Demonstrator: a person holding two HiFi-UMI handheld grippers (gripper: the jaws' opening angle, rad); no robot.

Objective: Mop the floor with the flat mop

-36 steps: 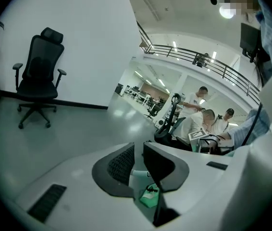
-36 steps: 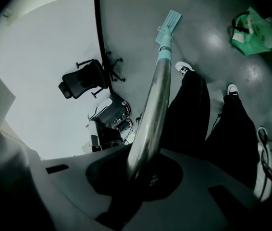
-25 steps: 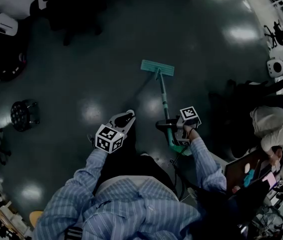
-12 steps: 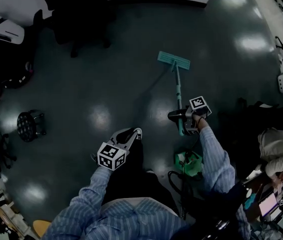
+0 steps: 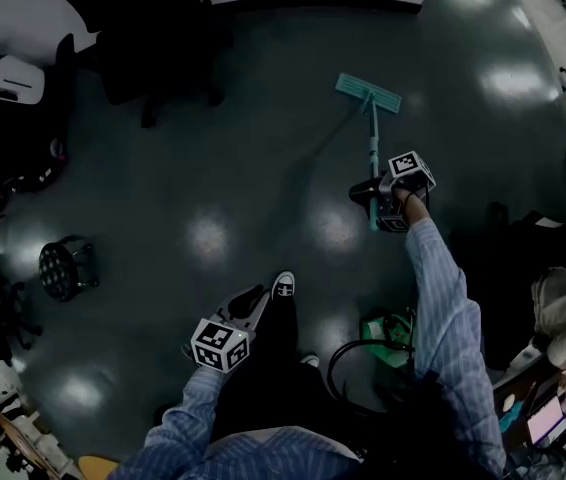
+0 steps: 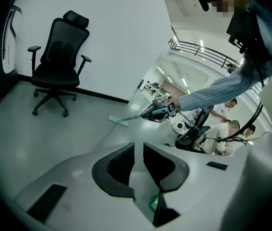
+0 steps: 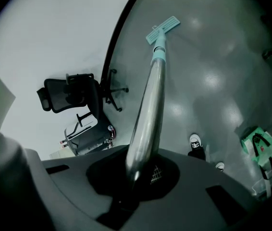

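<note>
Dark, glossy floor [image 5: 213, 158] of an open workroom, with a black office chair [image 6: 56, 66] standing by the white wall. The step in hand is judged to be a mopping stroke. The right gripper [image 5: 375, 206], on an outstretched arm, is clamped round the metal handle [image 7: 150, 90] of the flat mop [image 5: 371, 133]. The mop's teal pad [image 5: 368, 93] lies flat on the floor well ahead of the jaws, towards the wall. The left gripper [image 5: 235, 320] hangs low beside the person's leg, well apart from the mop, its jaws nearly together with nothing between them. The next move probably calls for sliding the pad across unmopped floor, keeping it flat and clear of the chair.
</note>
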